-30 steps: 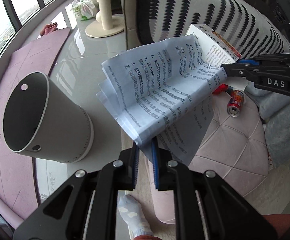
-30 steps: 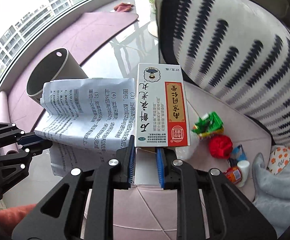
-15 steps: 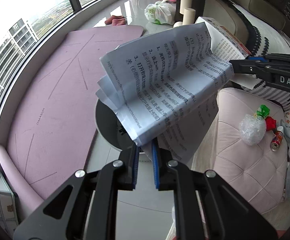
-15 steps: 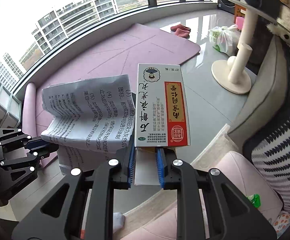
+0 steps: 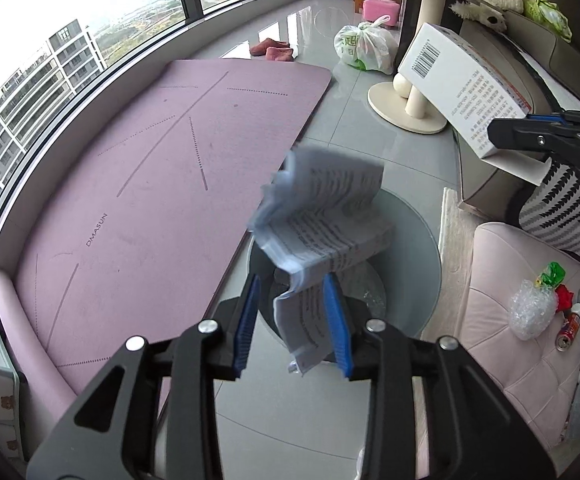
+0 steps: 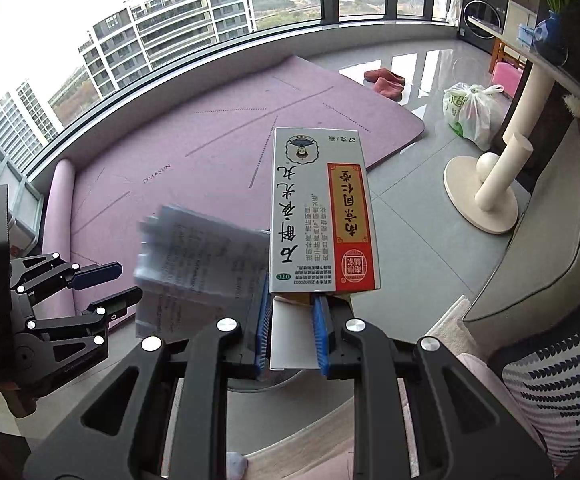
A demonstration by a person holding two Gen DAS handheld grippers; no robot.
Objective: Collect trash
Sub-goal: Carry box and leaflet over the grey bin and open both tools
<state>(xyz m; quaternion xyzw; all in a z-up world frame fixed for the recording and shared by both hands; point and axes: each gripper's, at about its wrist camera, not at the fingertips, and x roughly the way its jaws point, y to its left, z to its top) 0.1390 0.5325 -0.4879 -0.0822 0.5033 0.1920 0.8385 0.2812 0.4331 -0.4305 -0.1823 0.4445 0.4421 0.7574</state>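
My left gripper (image 5: 292, 316) is open above the grey trash bin (image 5: 410, 248). The printed paper leaflet (image 5: 322, 216) hangs blurred between and just beyond its jaws, over the bin's mouth. My right gripper (image 6: 290, 332) is shut on the flap of a white and red medicine box (image 6: 322, 216), held upright in the air. The box also shows in the left wrist view (image 5: 462, 84), up at the right. The leaflet (image 6: 201, 256) and the open left gripper (image 6: 101, 284) show in the right wrist view at the left.
A pink ottoman (image 5: 522, 344) at the right carries bubble wrap (image 5: 532, 314), a green and red wrapper (image 5: 556, 280) and a small can (image 5: 568, 330). A purple mat (image 5: 141, 184) covers the floor at the left. A tied plastic bag (image 5: 364, 46) and a cat-tree base (image 5: 408, 110) stand behind.
My left gripper has opened and let go of the leaflet, which drops over the bin. The right gripper keeps hold of the box, and both have swung over the bin.
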